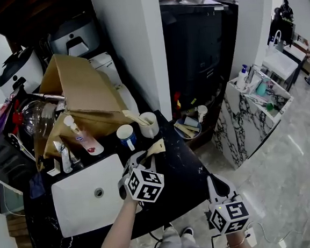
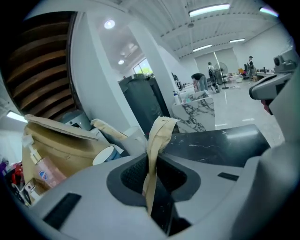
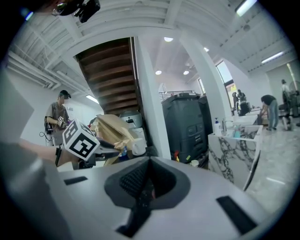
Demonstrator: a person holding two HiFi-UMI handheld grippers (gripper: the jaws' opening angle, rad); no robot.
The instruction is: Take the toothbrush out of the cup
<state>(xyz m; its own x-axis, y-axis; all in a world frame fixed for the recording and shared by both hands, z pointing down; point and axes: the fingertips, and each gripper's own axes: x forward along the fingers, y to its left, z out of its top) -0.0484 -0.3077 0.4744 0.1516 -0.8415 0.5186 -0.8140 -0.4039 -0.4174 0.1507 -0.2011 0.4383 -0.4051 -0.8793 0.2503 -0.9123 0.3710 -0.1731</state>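
Observation:
My left gripper is shut on a toothbrush in a beige paper wrapper, held just over the black counter. In the left gripper view the wrapped toothbrush stands up from between the pressed pads of the left gripper. Behind it stands a white cup with another beige wrapped piece leaning out of it. A blue and white cup is beside that. My right gripper hangs off the counter's front right, shut and with nothing in it.
A white sink with a faucet lies left of my left gripper. A pump bottle, a cardboard box and a rice cooker crowd the back. A marble counter stands to the right.

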